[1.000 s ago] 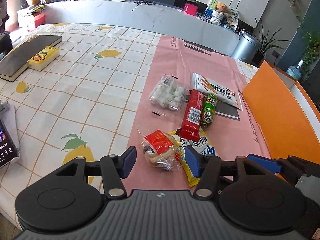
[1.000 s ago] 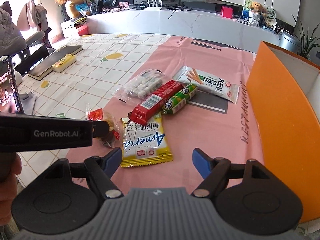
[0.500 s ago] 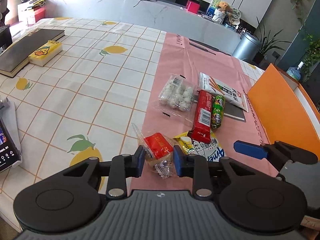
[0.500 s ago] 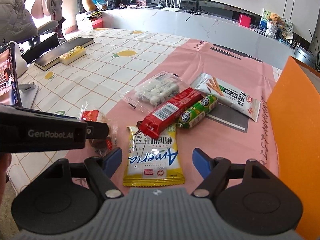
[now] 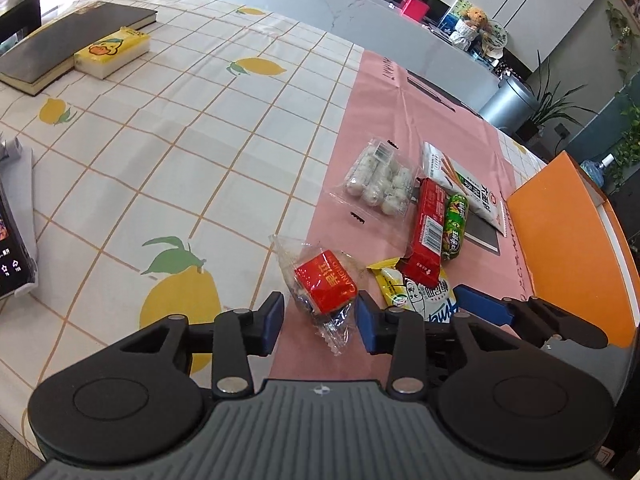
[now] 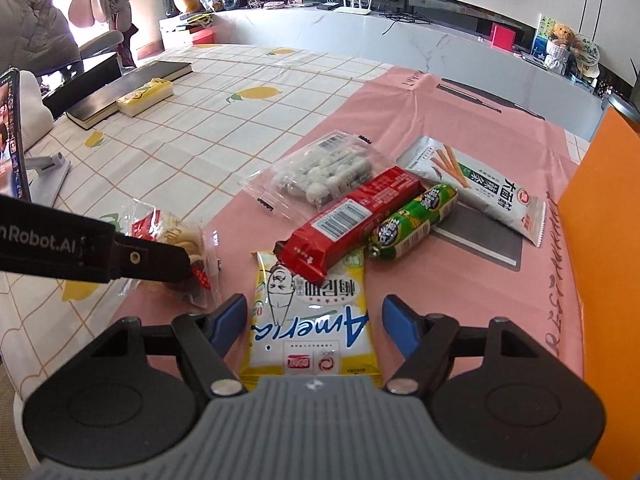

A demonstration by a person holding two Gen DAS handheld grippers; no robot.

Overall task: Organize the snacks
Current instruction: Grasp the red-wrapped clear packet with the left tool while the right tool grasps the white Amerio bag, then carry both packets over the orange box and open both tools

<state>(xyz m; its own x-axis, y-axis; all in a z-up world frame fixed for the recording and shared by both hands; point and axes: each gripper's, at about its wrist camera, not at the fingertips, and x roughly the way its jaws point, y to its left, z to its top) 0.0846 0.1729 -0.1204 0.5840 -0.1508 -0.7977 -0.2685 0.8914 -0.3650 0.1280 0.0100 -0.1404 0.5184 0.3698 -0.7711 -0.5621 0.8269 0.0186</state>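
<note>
My left gripper (image 5: 320, 320) is closed on a clear packet with a red label (image 5: 325, 285), its pads pressing the packet's sides; this packet also shows in the right wrist view (image 6: 176, 236). My right gripper (image 6: 314, 318) is open, its fingers on either side of a yellow "America" packet (image 6: 312, 320) that lies on the pink mat (image 6: 460, 272). A red bar packet (image 6: 352, 220) rests on the yellow packet's far end. A green sausage (image 6: 412, 226), a white breadstick packet (image 6: 472, 186) and a clear bag of white sweets (image 6: 324, 172) lie behind.
An orange box (image 5: 568, 240) stands at the right edge; it also shows in the right wrist view (image 6: 604, 240). A black book (image 5: 68, 44) and a yellow tissue pack (image 5: 112, 52) lie far left. A phone on a stand (image 6: 12, 140) is at the left.
My left gripper closed from wide open onto the red-label packet. My right gripper moved forward, its open fingers now on either side of the yellow packet.
</note>
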